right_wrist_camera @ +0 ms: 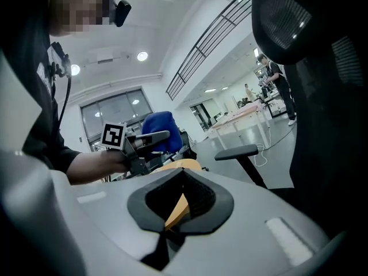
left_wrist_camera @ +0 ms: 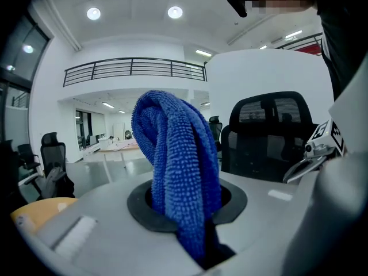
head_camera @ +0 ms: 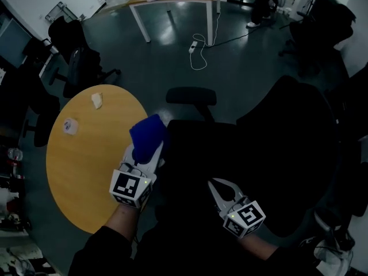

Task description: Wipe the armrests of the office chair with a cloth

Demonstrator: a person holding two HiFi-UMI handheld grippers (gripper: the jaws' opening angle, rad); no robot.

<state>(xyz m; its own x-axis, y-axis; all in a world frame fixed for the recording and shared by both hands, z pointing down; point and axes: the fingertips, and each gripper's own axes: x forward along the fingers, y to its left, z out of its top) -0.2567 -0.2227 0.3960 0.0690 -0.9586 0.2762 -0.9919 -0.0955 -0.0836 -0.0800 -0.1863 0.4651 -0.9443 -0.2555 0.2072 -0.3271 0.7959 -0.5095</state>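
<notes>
My left gripper [head_camera: 142,158] is shut on a blue cloth [head_camera: 148,133], held up over the edge of the round table, left of the black office chair [head_camera: 276,154]. In the left gripper view the cloth [left_wrist_camera: 175,171] stands bunched up out of the left gripper [left_wrist_camera: 184,209]. The chair's left armrest [head_camera: 191,95] juts out just beyond the cloth, apart from it. Over the chair seat, my right gripper [head_camera: 219,184] holds nothing. The right gripper [right_wrist_camera: 181,209] looks shut, with the armrest [right_wrist_camera: 236,151] ahead to its right and the cloth [right_wrist_camera: 160,125] to its left.
A round wooden table [head_camera: 80,171] carries a white crumpled scrap [head_camera: 96,100] and a small round item [head_camera: 70,125]. Other dark chairs [head_camera: 75,62] stand at the left. A rectangular table [head_camera: 172,2] and a power strip with cable [head_camera: 195,49] lie beyond.
</notes>
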